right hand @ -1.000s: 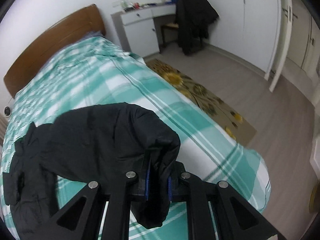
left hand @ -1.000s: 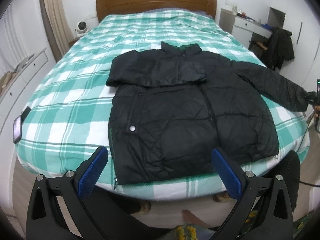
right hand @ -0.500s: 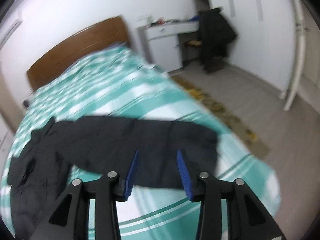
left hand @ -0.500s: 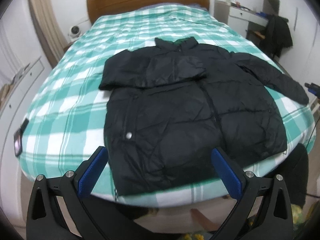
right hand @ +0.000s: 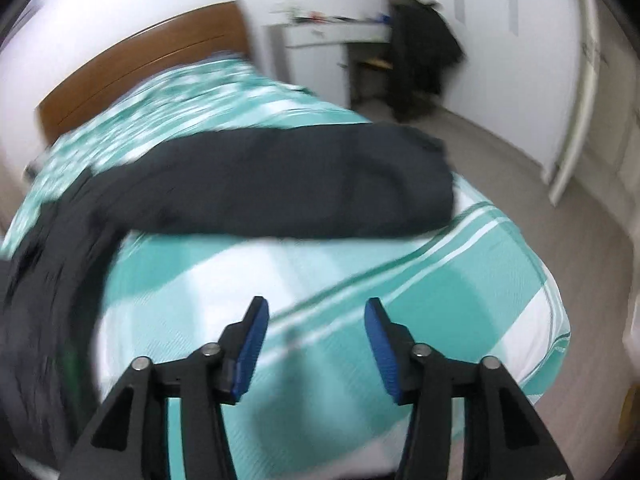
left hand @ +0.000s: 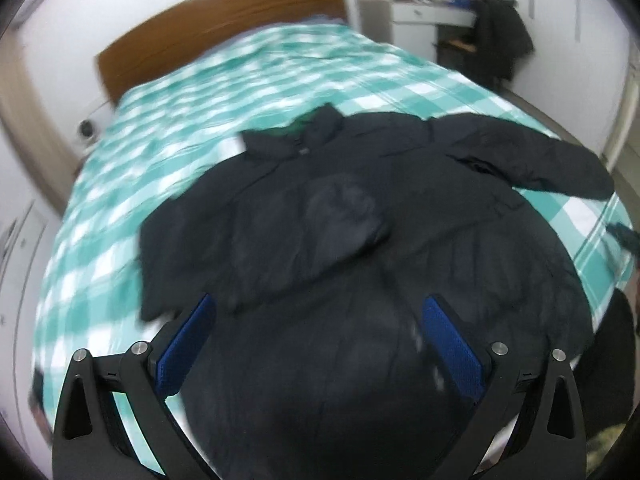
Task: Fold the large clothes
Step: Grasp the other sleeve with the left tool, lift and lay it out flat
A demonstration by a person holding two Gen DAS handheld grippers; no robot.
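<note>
Jacket flat on bed, one sleeve out toward the bed edge; right tongs have just been opening, nothing between, left tongs released too — regrip sleeve near cuff, fold across chest, keep it flat.

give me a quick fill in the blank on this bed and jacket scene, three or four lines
1. The black jacket lies on a bed covered in green and white ____ fabric.
2. The headboard is made of ____.
3. Between the pads of the right gripper there is ____.
4. The outstretched sleeve lies across the bed, and its cuff points toward the ____ side of the right wrist view.

Missing words: checked; wood; nothing; right
</note>
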